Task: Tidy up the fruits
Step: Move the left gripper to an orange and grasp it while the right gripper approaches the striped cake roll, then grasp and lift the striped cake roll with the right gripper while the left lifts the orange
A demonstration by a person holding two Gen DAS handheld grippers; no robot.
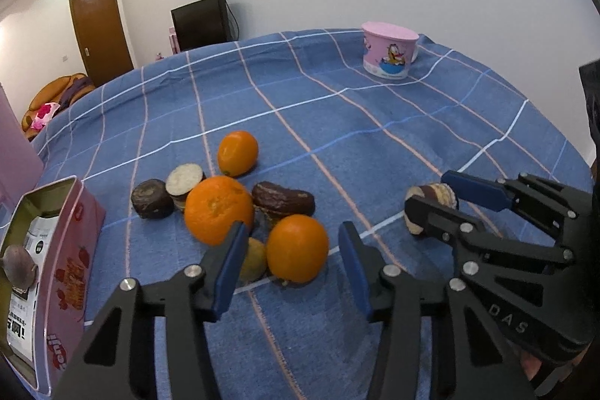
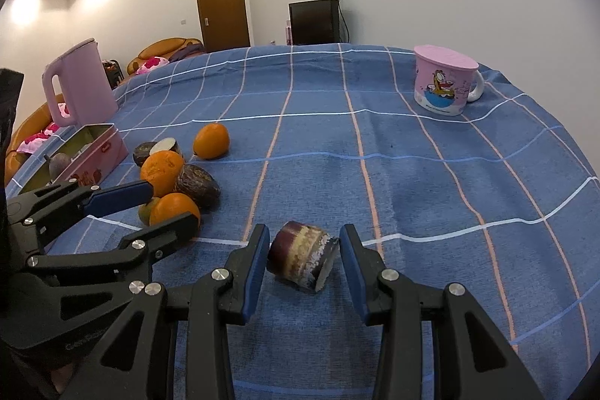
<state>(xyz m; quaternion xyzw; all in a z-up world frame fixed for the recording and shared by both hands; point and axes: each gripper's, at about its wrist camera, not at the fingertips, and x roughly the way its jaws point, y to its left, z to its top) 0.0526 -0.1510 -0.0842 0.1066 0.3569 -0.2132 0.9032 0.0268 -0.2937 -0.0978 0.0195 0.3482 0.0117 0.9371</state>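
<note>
A pile of fruit lies on the blue checked cloth: three oranges, the nearest [image 1: 297, 247], a middle one [image 1: 218, 208] and a far one [image 1: 237, 153], plus dark brown fruits [image 1: 283, 198] and cut pieces [image 1: 185, 178]. My left gripper [image 1: 288, 261] is open, its jaws on either side of the nearest orange. A cut purple-brown fruit piece [image 2: 303, 254] lies apart to the right. My right gripper [image 2: 304, 263] is open with its jaws around that piece, not closed on it. A pink tin box [image 1: 71, 250] at the left holds one dark fruit [image 1: 18, 267].
A pink lidded cartoon mug [image 2: 444, 83] stands at the far right of the table. A pink kettle [image 2: 77, 83] stands behind the tin at the left. The table edge curves along the far side, with a sofa, a door and a dark cabinet beyond.
</note>
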